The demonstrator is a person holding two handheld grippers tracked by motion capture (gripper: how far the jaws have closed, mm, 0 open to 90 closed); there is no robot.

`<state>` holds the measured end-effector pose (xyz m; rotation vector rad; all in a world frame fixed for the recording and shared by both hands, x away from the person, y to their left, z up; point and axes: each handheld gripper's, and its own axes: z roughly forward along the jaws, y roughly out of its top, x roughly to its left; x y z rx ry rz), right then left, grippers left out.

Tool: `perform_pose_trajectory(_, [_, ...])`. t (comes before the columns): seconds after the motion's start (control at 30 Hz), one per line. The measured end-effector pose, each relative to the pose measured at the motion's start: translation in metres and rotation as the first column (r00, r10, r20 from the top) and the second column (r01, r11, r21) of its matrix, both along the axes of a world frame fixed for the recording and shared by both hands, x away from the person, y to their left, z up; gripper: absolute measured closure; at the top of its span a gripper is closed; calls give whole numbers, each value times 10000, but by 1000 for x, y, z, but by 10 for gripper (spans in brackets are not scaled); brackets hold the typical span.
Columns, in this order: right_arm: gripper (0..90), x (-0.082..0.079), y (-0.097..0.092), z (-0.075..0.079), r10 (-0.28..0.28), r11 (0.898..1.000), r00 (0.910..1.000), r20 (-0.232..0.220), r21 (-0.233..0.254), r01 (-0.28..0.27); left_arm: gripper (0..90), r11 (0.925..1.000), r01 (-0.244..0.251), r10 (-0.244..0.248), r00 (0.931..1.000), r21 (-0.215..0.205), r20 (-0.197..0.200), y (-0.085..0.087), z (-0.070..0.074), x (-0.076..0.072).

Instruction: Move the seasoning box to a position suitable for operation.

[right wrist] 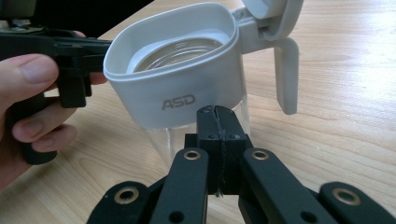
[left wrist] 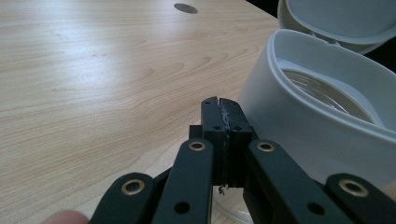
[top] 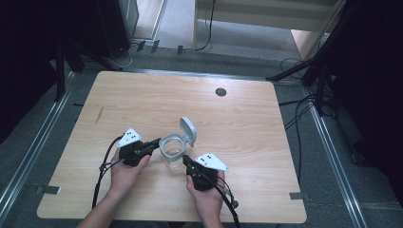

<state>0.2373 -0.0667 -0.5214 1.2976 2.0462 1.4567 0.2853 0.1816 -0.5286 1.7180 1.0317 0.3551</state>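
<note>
A clear glass jug with a grey plastic collar (top: pixel 173 147) stands on the wooden table, its hinged lid (top: pixel 188 130) flipped up and open. The collar (right wrist: pixel 177 84) reads "ASD", and a handle (right wrist: pixel 287 74) hangs down at its far side. My left gripper (top: pixel 157 142) is shut, its tips against the jug's left side; in its own view the shut tips (left wrist: pixel 221 101) sit beside the collar (left wrist: pixel 299 121). My right gripper (top: pixel 185 159) is shut with nothing held, just in front of the jug, tips (right wrist: pixel 217 112) below the collar.
The wooden table (top: pixel 237 123) has a small round grommet (top: pixel 220 92) near its far edge. Cables trail from both grippers toward the front edge. Dark stands and cables lie on the floor around the table.
</note>
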Motion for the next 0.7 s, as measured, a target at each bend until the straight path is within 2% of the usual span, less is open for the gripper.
perform_pose_trajectory(0.33, [900,10,-11,0,-404,9992,9992,-74,49,404,900,9988,483,-483,9988,74,39,-11,3,-13])
perform_pose_trajectory(0.43, [900,17,-17,1,-504,9986,9986,-149,118,506,900,9983,579,-579,9983,-4,46,-15,5,-15])
perform_pose_trajectory(0.7, [900,38,-29,3,-595,9982,9982,-46,-107,594,900,9962,862,-861,9963,-126,55,-28,7,-21])
